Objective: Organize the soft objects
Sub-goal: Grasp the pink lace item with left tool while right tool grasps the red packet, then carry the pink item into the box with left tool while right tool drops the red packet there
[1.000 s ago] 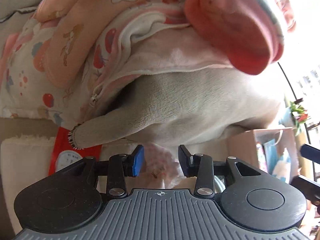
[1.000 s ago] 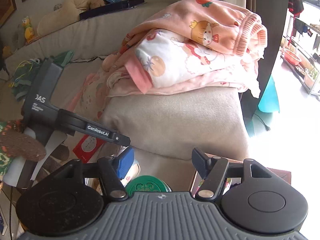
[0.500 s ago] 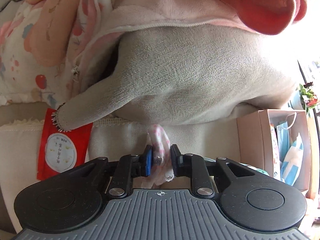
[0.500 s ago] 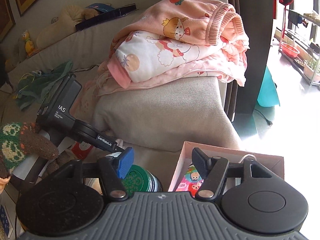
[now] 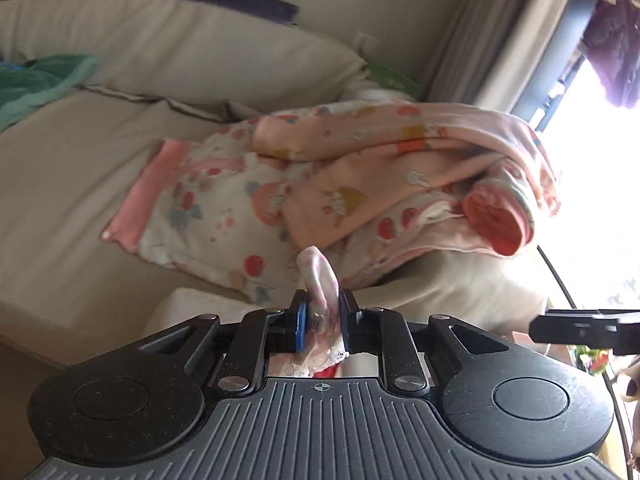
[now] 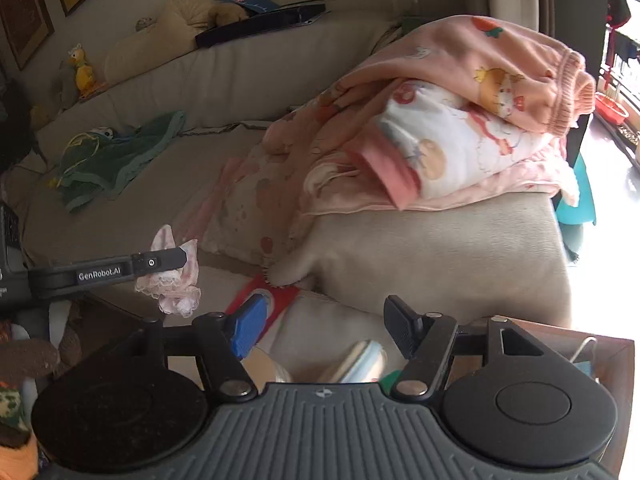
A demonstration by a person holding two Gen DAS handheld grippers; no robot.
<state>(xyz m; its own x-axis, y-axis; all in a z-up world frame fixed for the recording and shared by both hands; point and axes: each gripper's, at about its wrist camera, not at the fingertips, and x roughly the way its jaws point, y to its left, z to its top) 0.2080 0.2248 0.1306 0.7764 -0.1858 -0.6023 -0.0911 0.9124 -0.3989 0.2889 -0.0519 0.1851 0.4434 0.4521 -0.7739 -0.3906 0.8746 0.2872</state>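
Note:
My left gripper is shut on a small pink-and-white frilly sock, lifted off the sofa. In the right wrist view the same sock hangs from the left gripper at the left, over the sofa's front edge. A pile of pink printed children's clothes lies on a beige cushion at the sofa's right end. My right gripper stands open with nothing between its fingers, low in front of that cushion.
A green cloth lies on the sofa seat at the left. Plush toys and a dark flat item rest on the sofa back. A red packet sits under the cushion corner. A brown box is at the lower right.
The left gripper closed on the frilly sock below the cushion, then lifted it up and back so the clothes pile is seen from above. The right gripper drew back a little, still open.

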